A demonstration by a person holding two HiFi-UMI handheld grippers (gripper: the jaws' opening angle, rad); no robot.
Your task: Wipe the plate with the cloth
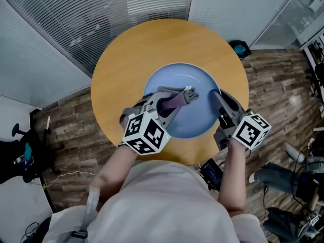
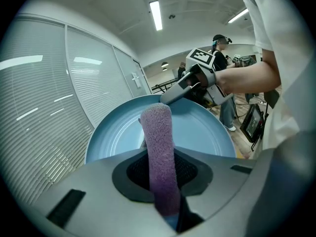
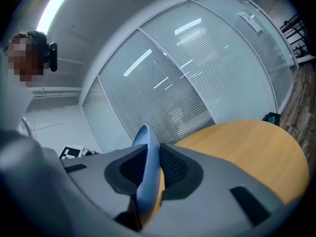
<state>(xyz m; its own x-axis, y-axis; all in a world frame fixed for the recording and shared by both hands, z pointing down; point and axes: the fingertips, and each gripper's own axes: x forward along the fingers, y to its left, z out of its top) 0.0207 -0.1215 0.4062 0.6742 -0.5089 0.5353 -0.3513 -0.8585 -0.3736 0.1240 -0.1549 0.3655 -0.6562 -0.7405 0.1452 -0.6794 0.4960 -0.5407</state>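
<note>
Plate [image 1: 178, 77] gripped at its rim, cloth [image 1: 174, 103] over its face.
Left gripper [image 1: 181, 97]: fingers [image 2: 89, 191] pinch the rolled purple cloth, whose tip reaches over the blue plate's inside. Right gripper [image 1: 216, 95]: fingers [image 3: 217, 177] clamp the plate's right rim. The plate sits over the near part of the round table [image 1: 126, 59]; window blinds [image 1: 101, 9] lie beyond.

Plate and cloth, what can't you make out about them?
- Head view: the left gripper covers the near rim of the plate; whether the cloth touches it is unclear.
- Left gripper view: the gripper's body hides the cloth's held end and the plate's near part.
- Right gripper view: the plate shows edge-on in the right gripper; its face is unseen.
</note>
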